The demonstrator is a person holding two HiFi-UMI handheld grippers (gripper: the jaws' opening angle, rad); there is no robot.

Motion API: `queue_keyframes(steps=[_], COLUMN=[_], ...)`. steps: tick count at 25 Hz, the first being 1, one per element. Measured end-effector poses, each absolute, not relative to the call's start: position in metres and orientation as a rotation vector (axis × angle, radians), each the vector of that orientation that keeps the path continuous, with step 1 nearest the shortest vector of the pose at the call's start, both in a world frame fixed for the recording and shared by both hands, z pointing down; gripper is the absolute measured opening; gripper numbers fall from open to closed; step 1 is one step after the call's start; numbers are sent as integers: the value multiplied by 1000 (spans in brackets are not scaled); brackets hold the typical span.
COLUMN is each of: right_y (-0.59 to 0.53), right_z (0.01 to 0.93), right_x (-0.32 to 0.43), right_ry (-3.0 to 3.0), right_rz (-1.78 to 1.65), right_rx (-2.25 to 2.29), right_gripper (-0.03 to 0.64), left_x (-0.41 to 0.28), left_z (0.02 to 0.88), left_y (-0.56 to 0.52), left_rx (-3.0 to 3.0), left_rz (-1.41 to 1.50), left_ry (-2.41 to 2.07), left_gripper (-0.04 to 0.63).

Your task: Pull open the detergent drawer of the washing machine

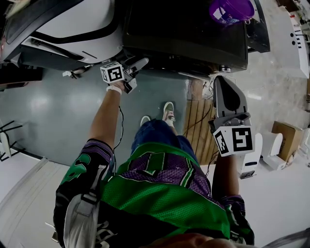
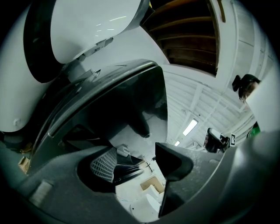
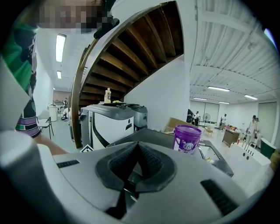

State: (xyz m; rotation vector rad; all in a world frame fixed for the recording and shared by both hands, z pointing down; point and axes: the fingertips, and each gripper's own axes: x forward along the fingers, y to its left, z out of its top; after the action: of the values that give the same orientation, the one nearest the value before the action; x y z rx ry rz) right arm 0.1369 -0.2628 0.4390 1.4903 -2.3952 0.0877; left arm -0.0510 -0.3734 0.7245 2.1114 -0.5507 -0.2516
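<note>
The dark washing machine [image 1: 184, 29] fills the top of the head view, and its glossy dark front [image 2: 118, 109] looms close in the left gripper view. My left gripper [image 1: 137, 66] reaches up to the machine's front lower edge; its jaws stand apart [image 2: 139, 161], with a thin dark edge [image 2: 127, 171] lying by the gridded left pad [image 2: 105, 164]. I cannot make out the detergent drawer itself. My right gripper [image 1: 222, 82] hangs off to the right, apart from the machine, shut [image 3: 138, 151] on nothing.
A purple tub [image 1: 231, 9] stands on the machine's top. A white machine [image 1: 72, 24] sits to its left. A wooden pallet [image 1: 198, 121] lies by my feet, with a cardboard box [image 1: 286, 133] and white containers [image 1: 271, 145] on the right.
</note>
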Motion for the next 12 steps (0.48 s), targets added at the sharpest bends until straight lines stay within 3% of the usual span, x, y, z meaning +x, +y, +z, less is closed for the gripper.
queue_keyframes(steps=[12], right_y=[-255], right_z=[438], right_x=[132], right_ry=[-2415], right_rz=[98], right_rx=[1482], right_gripper=[2], left_x=[-52], left_z=[725], left_y=[-354], left_rx=[2133], left_rz=[-194], left_ry=[-567], left_gripper=[261])
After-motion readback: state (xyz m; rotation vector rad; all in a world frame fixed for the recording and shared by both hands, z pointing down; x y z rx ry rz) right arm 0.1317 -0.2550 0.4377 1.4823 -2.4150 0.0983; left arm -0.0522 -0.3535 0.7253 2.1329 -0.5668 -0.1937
